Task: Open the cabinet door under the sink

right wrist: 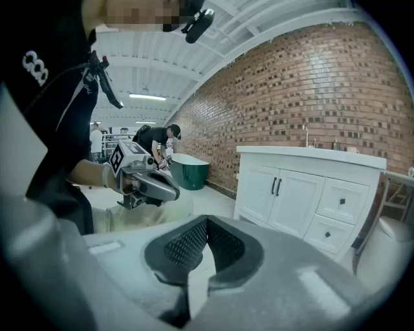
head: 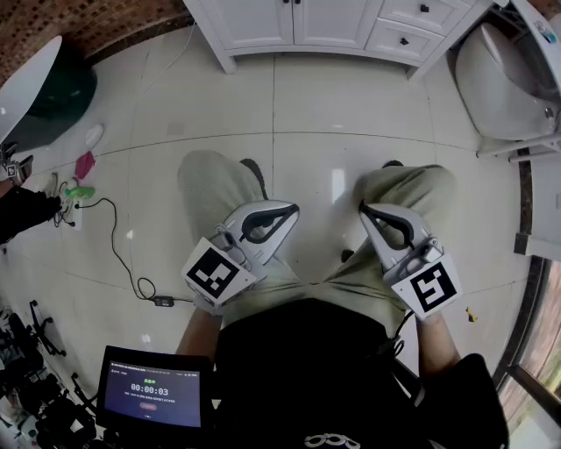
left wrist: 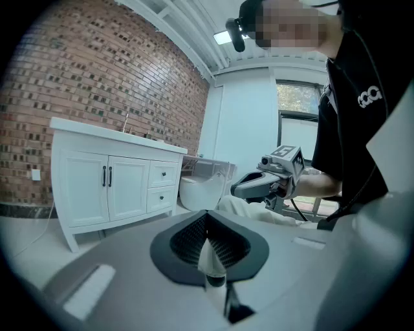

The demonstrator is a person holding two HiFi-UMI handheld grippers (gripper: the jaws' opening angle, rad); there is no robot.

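Observation:
The white sink cabinet (head: 263,22) stands across the tiled floor, its two doors shut, each with a dark handle (left wrist: 107,176). The doors (right wrist: 279,194) lie left of the drawers (right wrist: 339,202). A faucet (left wrist: 126,121) rises from the countertop. I sit well back from it, my knees below me. My left gripper (head: 292,210) and right gripper (head: 363,209) are held over my lap, far from the doors. The left gripper (left wrist: 207,216) has its jaws together and holds nothing. The right gripper (right wrist: 207,221) is likewise shut and bare.
A white toilet (head: 500,83) stands right of the cabinet. A dark green bathtub (head: 53,96) sits at far left, with a cable (head: 118,241) trailing over the floor near it. A timer screen (head: 151,388) is by my left arm. People (right wrist: 158,139) stand in the distance.

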